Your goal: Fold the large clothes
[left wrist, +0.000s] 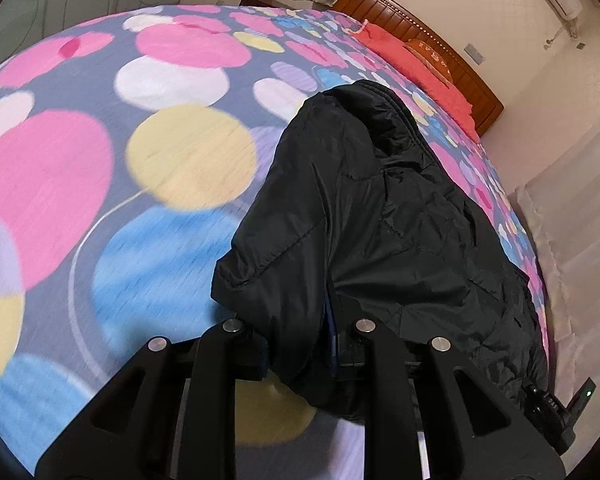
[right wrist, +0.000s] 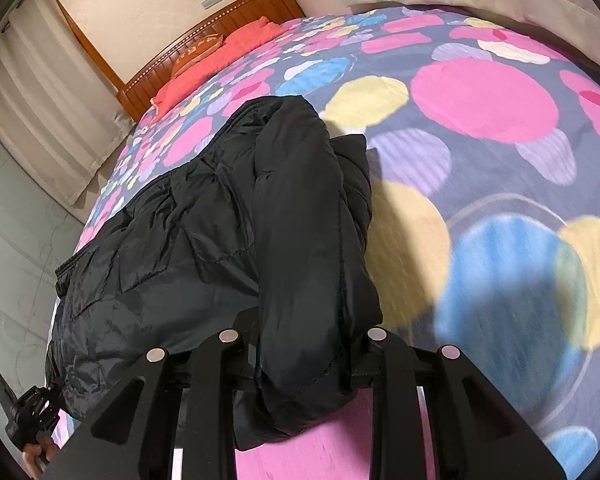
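Nearest the lens, left gripper [left wrist: 300, 354] is nearly closed, clamping a bunched corner of the black puffer jacket [left wrist: 380, 220]; right gripper [right wrist: 300, 364] likewise pinches the other corner, jaws narrow on thick padding. Jacket lies lengthwise on the polka-dot bedspread [left wrist: 120, 160], near ends lifted, sleeves already tucked inward. Beyond it: coral pillow [left wrist: 416, 68], wooden headboard [left wrist: 440, 36]. Risk, judged: slick padded fabric could slip from either pinch, or uneven carrying skews the fold and spills the sleeves.
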